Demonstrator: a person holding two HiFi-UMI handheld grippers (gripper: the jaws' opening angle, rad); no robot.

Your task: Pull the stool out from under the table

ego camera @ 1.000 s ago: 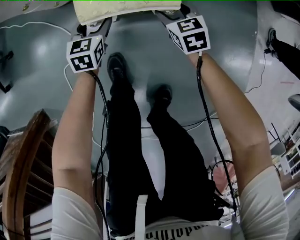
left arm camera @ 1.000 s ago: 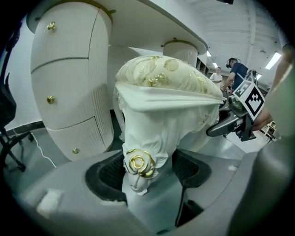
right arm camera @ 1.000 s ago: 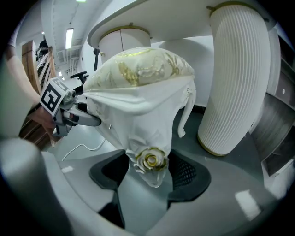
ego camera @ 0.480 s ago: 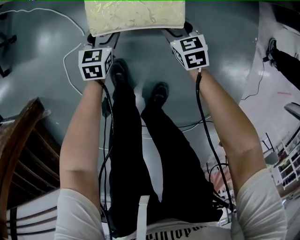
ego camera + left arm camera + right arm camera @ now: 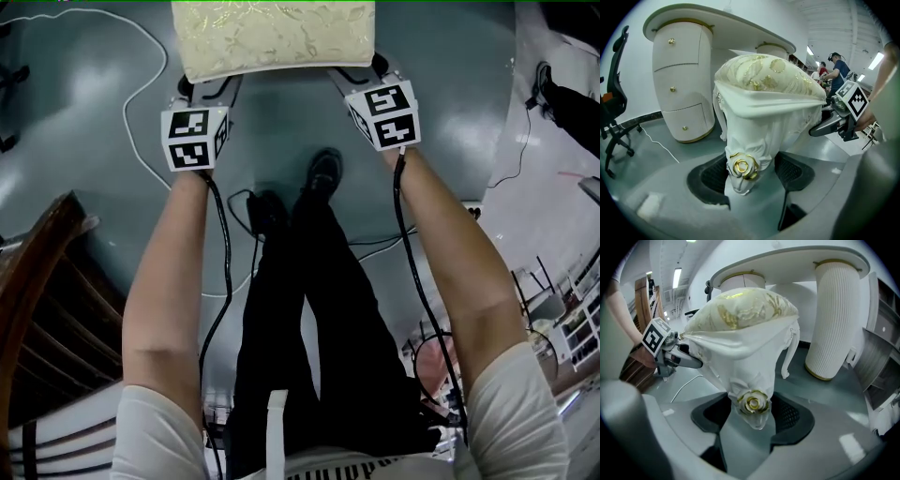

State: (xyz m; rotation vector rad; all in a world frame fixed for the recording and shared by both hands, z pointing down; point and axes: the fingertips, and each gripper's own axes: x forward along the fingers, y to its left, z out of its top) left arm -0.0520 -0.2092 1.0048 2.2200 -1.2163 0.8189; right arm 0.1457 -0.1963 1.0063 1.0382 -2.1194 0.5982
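The stool (image 5: 272, 37) has a cream and gold cushion and white carved legs; its near edge shows at the top of the head view. My left gripper (image 5: 208, 86) is shut on its left front leg, with the gold rose (image 5: 743, 166) between the jaws. On the right front leg, around a second rose (image 5: 753, 403), my right gripper (image 5: 354, 77) is shut. The white table (image 5: 717, 23) with its drum pedestals (image 5: 834, 319) stands behind the stool (image 5: 768, 84). Each gripper view shows the other gripper at the stool's side.
A dark wooden chair (image 5: 47, 309) stands at the person's left. A white cable (image 5: 141, 84) trails over the grey floor. A black office chair (image 5: 614, 93) stands left of the table. People (image 5: 839, 70) are at work far behind.
Both grippers and the stool have come toward the person together; more of the cushion shows in the head view. The person's feet have stepped back.
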